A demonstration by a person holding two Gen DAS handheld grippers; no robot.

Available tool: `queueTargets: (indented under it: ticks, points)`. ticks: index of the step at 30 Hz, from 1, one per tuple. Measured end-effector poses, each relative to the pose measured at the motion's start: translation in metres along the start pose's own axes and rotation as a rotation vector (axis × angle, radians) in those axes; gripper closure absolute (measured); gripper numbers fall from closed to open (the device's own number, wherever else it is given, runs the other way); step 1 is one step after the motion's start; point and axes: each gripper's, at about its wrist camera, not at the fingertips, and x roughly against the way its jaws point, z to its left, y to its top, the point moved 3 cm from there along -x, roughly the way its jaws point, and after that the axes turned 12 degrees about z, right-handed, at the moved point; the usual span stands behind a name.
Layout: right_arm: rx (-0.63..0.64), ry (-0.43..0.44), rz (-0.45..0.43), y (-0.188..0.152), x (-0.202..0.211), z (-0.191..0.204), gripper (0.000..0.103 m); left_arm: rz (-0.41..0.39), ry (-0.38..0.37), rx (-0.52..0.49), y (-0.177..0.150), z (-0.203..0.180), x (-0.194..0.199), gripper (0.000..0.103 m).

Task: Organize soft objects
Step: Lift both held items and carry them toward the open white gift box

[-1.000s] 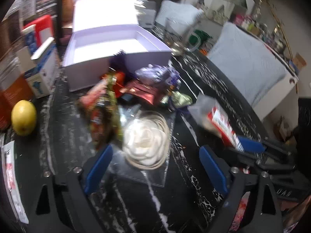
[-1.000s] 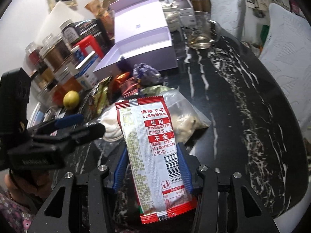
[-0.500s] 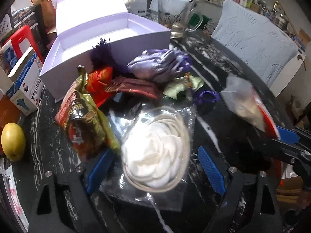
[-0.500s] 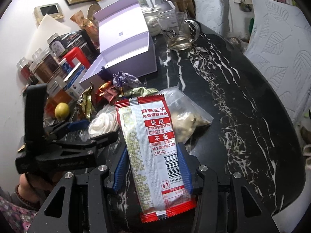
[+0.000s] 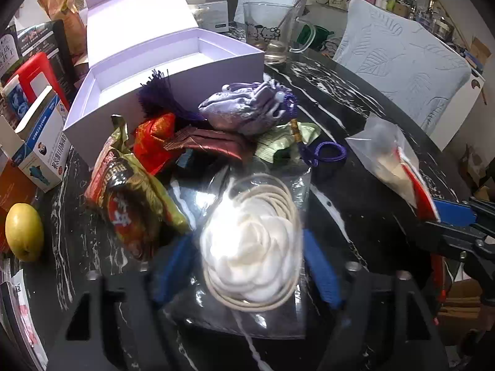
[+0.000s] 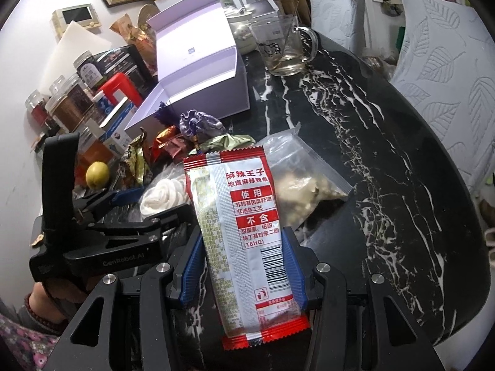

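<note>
snack pile (image 5: 173, 154) crowds box (image 5: 130, 71); right tabletop (image 6: 386, 160) open.

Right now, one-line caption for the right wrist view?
Right gripper grips a red snack packet above the marble table.

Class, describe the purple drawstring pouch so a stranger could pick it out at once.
Find the open lavender box on the black marble table. Just in front of its near wall lies the purple drawstring pouch, atop the snack pile. It alone is shiny, crumpled lilac fabric; its neighbours are foil wrappers.

glossy black marble table (image 6: 355, 142), satin purple pouch (image 5: 247, 109)
</note>
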Motion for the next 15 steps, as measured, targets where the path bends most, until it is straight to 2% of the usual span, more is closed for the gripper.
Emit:
queueTargets:
  ticks: [3,6,10,15]
  points:
    - [0.003,0.007,0.000,-0.002,0.000,0.001,0.055,0.002,-0.007,0.003,-0.004,-0.001,0.002,0.040]
    - [0.009,0.011,-0.001,-0.005,0.000,0.004,0.055,0.008,-0.045,0.013,-0.010,-0.002,0.006,0.044]
    - [0.014,0.016,-0.001,-0.009,0.001,0.007,0.055,0.015,-0.096,0.036,-0.020,-0.002,0.013,0.044]
    - [0.025,0.019,-0.002,-0.016,0.002,0.012,0.056,-0.008,-0.099,0.047,-0.032,-0.002,0.025,0.044]
